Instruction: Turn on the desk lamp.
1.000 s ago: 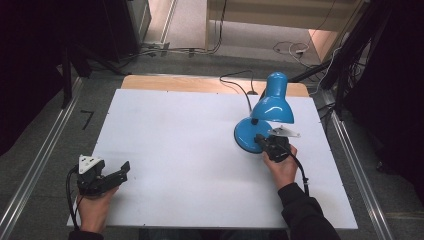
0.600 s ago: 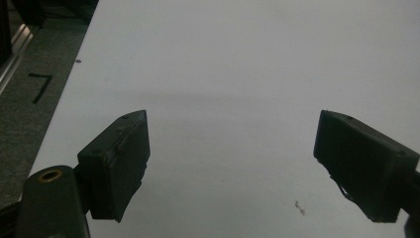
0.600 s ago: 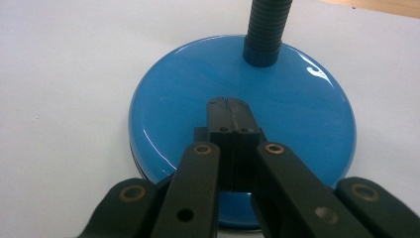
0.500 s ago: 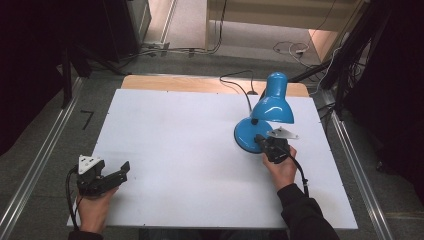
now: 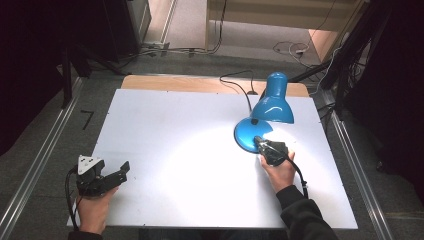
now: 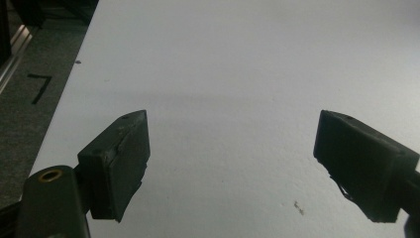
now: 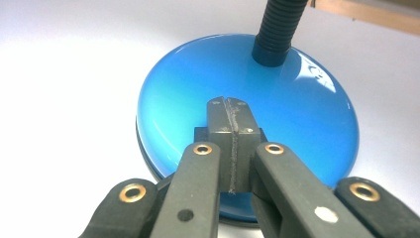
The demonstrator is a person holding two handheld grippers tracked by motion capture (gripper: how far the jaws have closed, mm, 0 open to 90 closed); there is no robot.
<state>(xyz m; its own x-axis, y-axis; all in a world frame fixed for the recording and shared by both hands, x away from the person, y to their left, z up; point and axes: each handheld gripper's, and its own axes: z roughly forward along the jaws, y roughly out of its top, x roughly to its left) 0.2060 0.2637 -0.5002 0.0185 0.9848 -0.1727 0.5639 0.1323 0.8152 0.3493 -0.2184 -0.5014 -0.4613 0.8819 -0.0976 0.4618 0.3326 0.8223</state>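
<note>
Lamp lit on the white table point(image 5: 165, 125), at its far right.

The blue desk lamp point(image 5: 272, 102), dark a second earlier, was seen casting a bright pool on the board; the switching-on was judged done. Its shade was aimed down and toward the near left, its long axis running from base point(image 7: 247, 119) back to shade. The right gripper point(image 7: 231, 116), pressed together, rested on the base. The left gripper point(image 6: 233, 163) was held spread and empty, well apart.

The blue lamp point(image 5: 270, 107) has lit up; a bright pool now covers the white table point(image 5: 165, 130).
</note>
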